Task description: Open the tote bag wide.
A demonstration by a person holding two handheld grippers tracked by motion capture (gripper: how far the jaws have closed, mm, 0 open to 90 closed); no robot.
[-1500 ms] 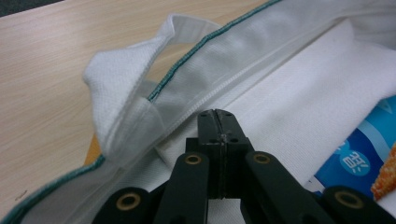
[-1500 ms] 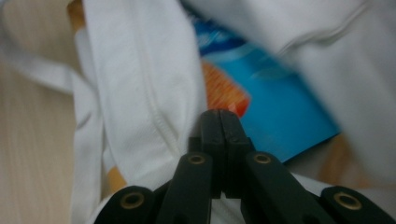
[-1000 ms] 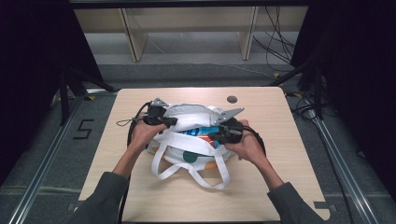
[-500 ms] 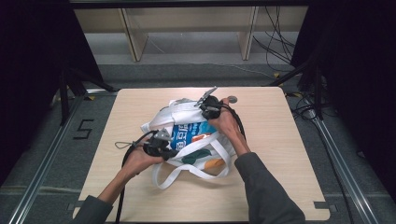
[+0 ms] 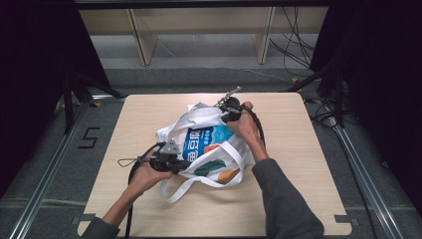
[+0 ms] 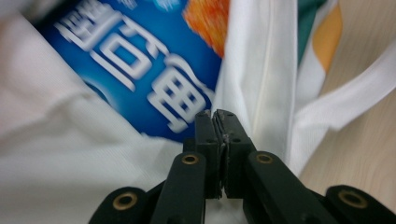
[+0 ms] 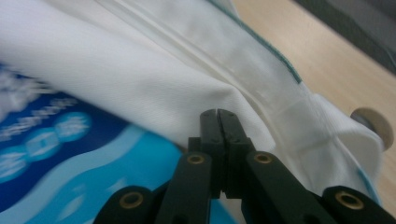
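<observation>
A white cloth tote bag (image 5: 219, 164) lies on the wooden table (image 5: 308, 164), its mouth held apart. Inside it lies a blue snack packet (image 5: 205, 142) with white lettering, also in the left gripper view (image 6: 140, 70) and the right gripper view (image 7: 56, 154). My left gripper (image 5: 181, 168) is at the bag's near-left rim, jaws shut on the white cloth (image 6: 261, 84). At the far rim my right gripper (image 5: 220, 114) is shut on the cloth (image 7: 154, 88) too. The left gripper (image 6: 215, 114) and right gripper (image 7: 218, 113) both show jaws pressed together.
A loose white strap (image 5: 181, 191) of the bag trails toward the table's near edge. A small round object (image 7: 373, 123) sits on the table just beyond the bag's far rim. Cables trail from both grippers. Bare wood lies to the right and near side.
Both hands swung round with the bag: the left came toward the near-left, the right went to the far side. The bag turned and its mouth opened onto the blue packet.
</observation>
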